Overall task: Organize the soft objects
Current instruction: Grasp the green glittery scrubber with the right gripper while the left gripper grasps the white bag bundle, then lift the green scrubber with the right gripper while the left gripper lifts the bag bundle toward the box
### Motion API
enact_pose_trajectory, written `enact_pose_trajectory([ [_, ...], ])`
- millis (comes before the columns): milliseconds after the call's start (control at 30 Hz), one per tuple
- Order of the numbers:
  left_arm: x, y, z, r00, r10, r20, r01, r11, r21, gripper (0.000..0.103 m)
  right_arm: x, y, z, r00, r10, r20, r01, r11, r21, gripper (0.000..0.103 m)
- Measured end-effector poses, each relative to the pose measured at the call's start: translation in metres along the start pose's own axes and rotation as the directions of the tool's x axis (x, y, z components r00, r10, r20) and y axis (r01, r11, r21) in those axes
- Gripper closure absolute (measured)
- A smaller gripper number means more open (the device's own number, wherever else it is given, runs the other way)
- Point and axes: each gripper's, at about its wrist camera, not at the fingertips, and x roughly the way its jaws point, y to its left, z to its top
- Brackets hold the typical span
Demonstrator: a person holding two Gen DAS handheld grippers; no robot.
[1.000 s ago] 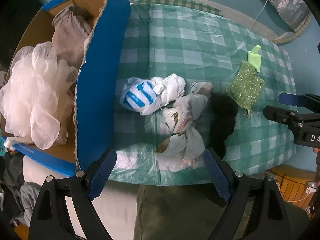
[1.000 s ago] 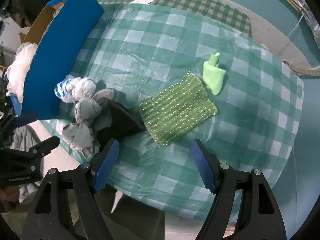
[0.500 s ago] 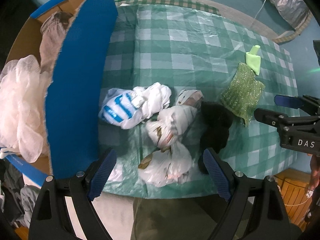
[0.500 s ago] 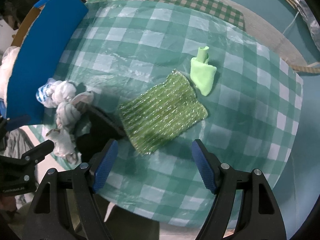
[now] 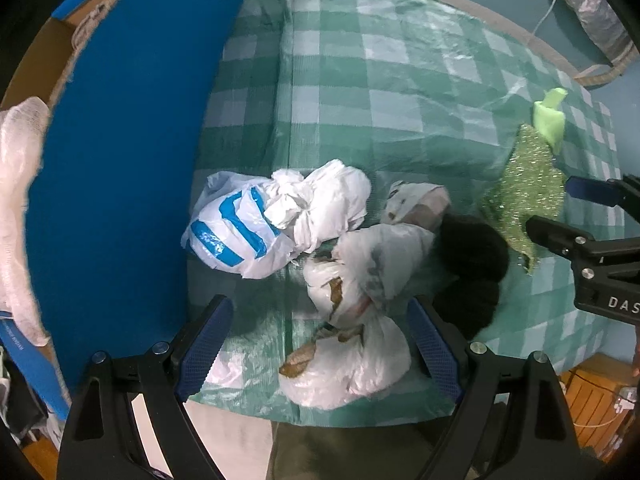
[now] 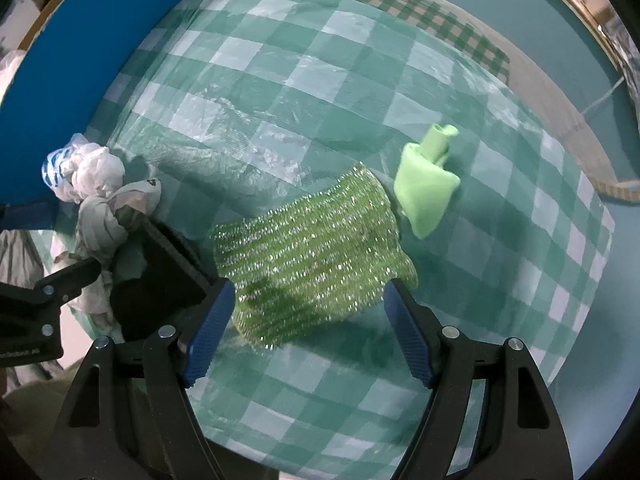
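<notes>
between the wide, empty right gripper fingers lies the sparkly green cloth.

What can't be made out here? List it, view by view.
- Left wrist view: the inside of the blue box, screened by its own wall.
- Left wrist view: the black item, too dark to identify.
- Right wrist view: the knotted plastic bags, partly behind the left gripper.

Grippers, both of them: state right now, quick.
Left gripper: open, holding nothing, above the knotted plastic bags.
Right gripper: open, holding nothing, above the sparkly green cloth.
</notes>
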Motion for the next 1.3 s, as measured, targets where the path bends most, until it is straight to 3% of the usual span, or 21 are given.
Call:
enact_pose_trajectory([
  [433, 0.034, -0.01, 0.025, 0.999, -0.016, -0.052, 0.015, 1.0, -0.02, 0.013, 0.02, 0.012, 0.004, 0.998, -0.052, -0.021, 0.05, 0.996, -0.08, 0.026],
  [500, 0.034, -0.014, 0.027, 0.999, -0.01, -0.042, 0.009, 1.0, -0.003, 0.016, 0.02, 0.014, 0.004, 0.998, -0.057, -0.02, 0.055, 0.995, -0.084, 0.026],
  [567, 0.032, -0.018, 0.03, 1.0, -0.004, -0.026, 0.004, 1.0, 0.023, 0.027, 0.019, 0.016, 0.002, 0.998, -0.055, -0.019, 0.053, 0.995, -0.088, 0.026],
  [600, 0.03, -0.021, 0.031, 1.0, -0.002, -0.022, 0.003, 0.999, 0.035, 0.031, 0.017, 0.016, 0.002, 0.999, -0.051, -0.019, 0.049, 0.995, -0.092, 0.028],
  [667, 0.027, -0.025, 0.031, 1.0, -0.003, -0.017, 0.004, 0.999, 0.051, 0.051, 0.016, 0.017, 0.001, 0.999, -0.043, -0.017, 0.042, 0.994, -0.101, 0.036],
  [867, 0.024, -0.035, 0.03, 1.0, 0.007, -0.023, -0.005, 0.995, 0.101, 0.054, 0.008, 0.028, -0.002, 1.0, -0.026, -0.006, 0.025, 0.991, -0.128, 0.08],
  [1300, -0.029, -0.007, 0.005, 0.996, -0.055, 0.066, 0.048, 0.994, 0.096, 0.055, -0.029, 0.021, -0.011, 0.998, 0.049, 0.044, -0.046, 0.998, -0.047, 0.083],
])
